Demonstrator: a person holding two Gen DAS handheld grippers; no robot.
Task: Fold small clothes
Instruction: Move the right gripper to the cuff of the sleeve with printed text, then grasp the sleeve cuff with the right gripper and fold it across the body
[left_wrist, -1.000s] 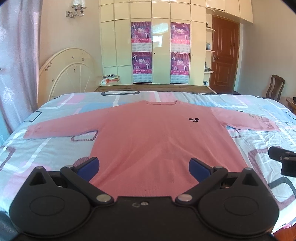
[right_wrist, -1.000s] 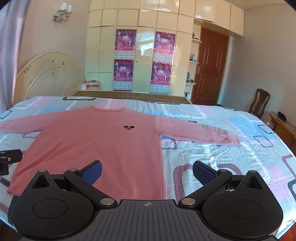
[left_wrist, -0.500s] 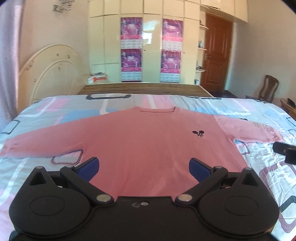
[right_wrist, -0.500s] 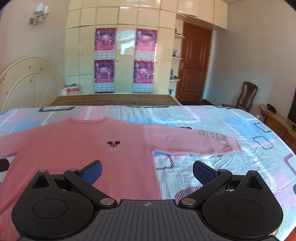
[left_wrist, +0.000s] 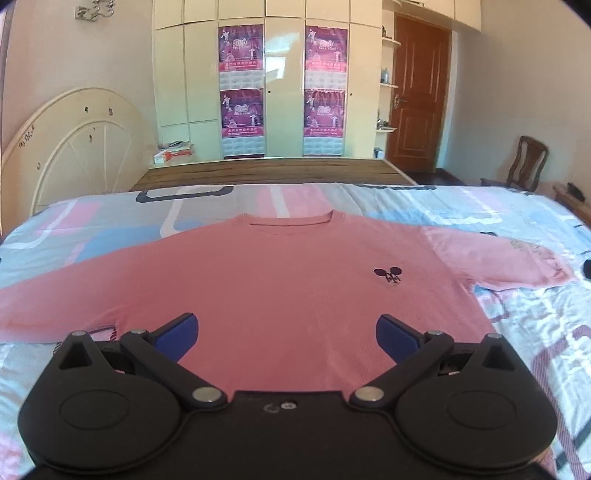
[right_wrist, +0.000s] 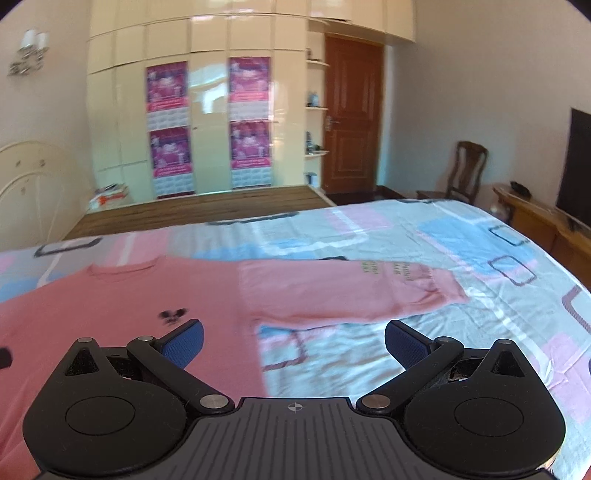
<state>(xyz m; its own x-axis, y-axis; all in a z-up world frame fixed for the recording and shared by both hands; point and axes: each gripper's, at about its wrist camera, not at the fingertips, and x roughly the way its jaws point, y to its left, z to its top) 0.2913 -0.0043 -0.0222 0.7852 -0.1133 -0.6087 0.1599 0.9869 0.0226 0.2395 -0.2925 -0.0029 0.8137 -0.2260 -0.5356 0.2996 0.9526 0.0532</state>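
Left wrist view shows the pink sweater (left_wrist: 280, 280) spread flat on the patterned bedsheet (left_wrist: 517, 325), sleeves out; the left gripper (left_wrist: 287, 332) hangs over its body, jaws apart, empty. Beside the sweater's sleeve, the right gripper (right_wrist: 294, 341) gapes empty too.

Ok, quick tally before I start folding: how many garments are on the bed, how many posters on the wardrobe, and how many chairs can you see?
Garments: 1, the pink sweater, lying flat on the bed
Posters: 4, two above two on the wardrobe
Chairs: 1, the wooden chair by the door
Total: 6
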